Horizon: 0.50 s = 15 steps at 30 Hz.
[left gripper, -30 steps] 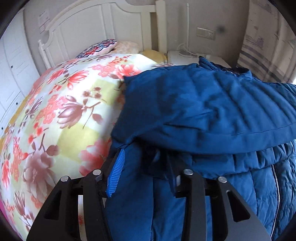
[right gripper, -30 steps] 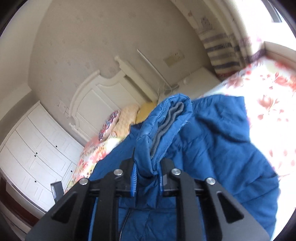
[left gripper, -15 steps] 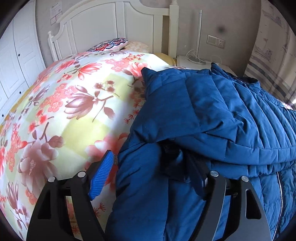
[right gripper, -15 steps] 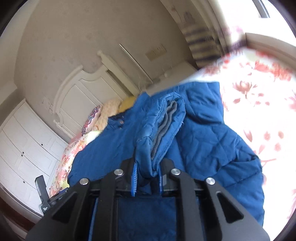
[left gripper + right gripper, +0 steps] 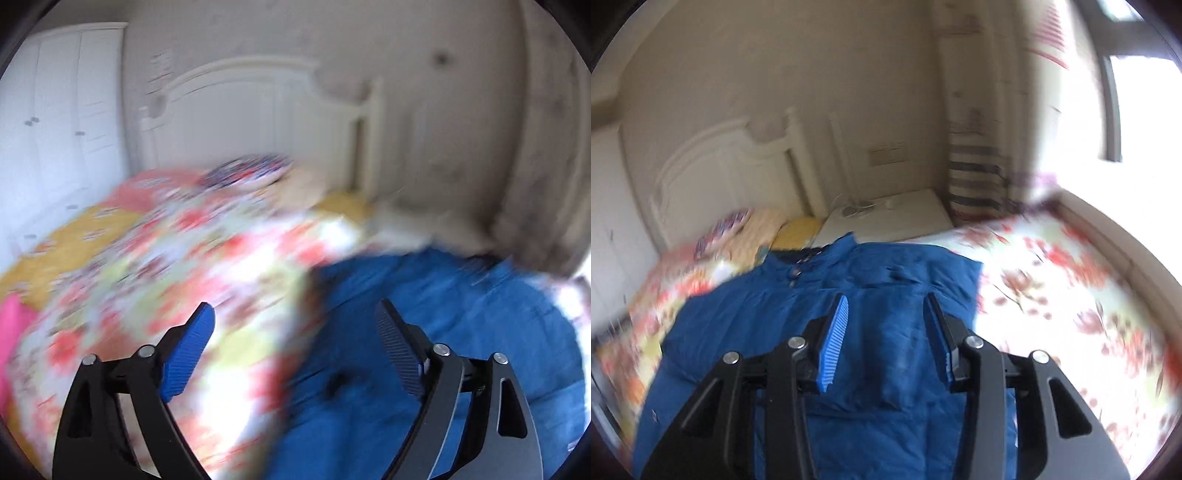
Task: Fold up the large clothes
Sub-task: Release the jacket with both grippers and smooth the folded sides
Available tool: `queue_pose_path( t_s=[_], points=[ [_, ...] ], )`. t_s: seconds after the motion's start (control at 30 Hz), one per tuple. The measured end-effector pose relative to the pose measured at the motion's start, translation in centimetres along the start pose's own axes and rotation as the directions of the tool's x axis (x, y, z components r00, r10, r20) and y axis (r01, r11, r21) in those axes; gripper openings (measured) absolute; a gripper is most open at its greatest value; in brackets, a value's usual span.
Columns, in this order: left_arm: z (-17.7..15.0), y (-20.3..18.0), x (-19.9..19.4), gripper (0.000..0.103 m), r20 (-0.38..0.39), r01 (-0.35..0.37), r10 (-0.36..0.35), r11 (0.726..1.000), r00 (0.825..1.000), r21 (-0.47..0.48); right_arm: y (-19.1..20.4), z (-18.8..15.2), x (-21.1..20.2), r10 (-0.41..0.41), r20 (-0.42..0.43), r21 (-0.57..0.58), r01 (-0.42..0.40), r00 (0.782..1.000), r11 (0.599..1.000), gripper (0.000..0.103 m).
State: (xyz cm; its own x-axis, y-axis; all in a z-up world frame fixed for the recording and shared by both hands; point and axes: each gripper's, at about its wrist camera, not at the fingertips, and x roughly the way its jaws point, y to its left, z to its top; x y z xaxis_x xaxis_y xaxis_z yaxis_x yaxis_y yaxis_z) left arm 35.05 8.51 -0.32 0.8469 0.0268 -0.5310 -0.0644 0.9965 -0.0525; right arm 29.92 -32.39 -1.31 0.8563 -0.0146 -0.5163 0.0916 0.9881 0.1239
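Observation:
A blue quilted jacket (image 5: pixel 820 306) lies spread on the floral bed cover (image 5: pixel 1052 295), its collar toward the headboard and a sleeve folded over its front. My right gripper (image 5: pixel 886 306) hovers above the jacket's middle; its jaws are opening and nothing is between the blue pads. In the blurred left wrist view the jacket (image 5: pixel 461 332) fills the lower right. There my left gripper (image 5: pixel 295 317) hangs over the jacket's left edge and the cover (image 5: pixel 184 266), jaws opening wide and empty.
A white headboard (image 5: pixel 713 177) and pillows (image 5: pixel 753 229) stand at the far end of the bed. A white nightstand (image 5: pixel 897 218) sits beside them, with a striped curtain (image 5: pixel 975 177) and a bright window (image 5: pixel 1137 110) to the right. White wardrobe doors (image 5: pixel 62 129) line the left wall.
Both grippers let go of the jacket: the right dropped the sleeve cuff, which now lies flat. The left spread wide and rose away, so its view tilted up toward the headboard.

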Motion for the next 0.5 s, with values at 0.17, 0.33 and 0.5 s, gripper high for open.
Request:
queue_pose_path(
  t_s=[0.17,0.33,0.5],
  points=[
    [0.5,-7.1,6.7,0.095,-0.176,0.12,-0.087,0.976,0.98,0.183,4.9,-0.4,5.0,-0.03,-0.108,-0.168,0.011,0.994,0.986,0.047],
    [-4.2,-7.6,12.8,0.099,-0.336,0.142,-0.063,0.966,0.94,0.217,3.8,-3.5,8.4,-0.016,-0.231,-0.179,-0.026,0.973,0.984,0.051],
    [-3.4,-7.4,10.9,0.097,-0.315,0.137,-0.063,0.966,0.947,0.218,3.0,-2.2,7.2,0.051,-0.242,-0.132,-0.085,0.969,0.988,0.051]
  ],
)
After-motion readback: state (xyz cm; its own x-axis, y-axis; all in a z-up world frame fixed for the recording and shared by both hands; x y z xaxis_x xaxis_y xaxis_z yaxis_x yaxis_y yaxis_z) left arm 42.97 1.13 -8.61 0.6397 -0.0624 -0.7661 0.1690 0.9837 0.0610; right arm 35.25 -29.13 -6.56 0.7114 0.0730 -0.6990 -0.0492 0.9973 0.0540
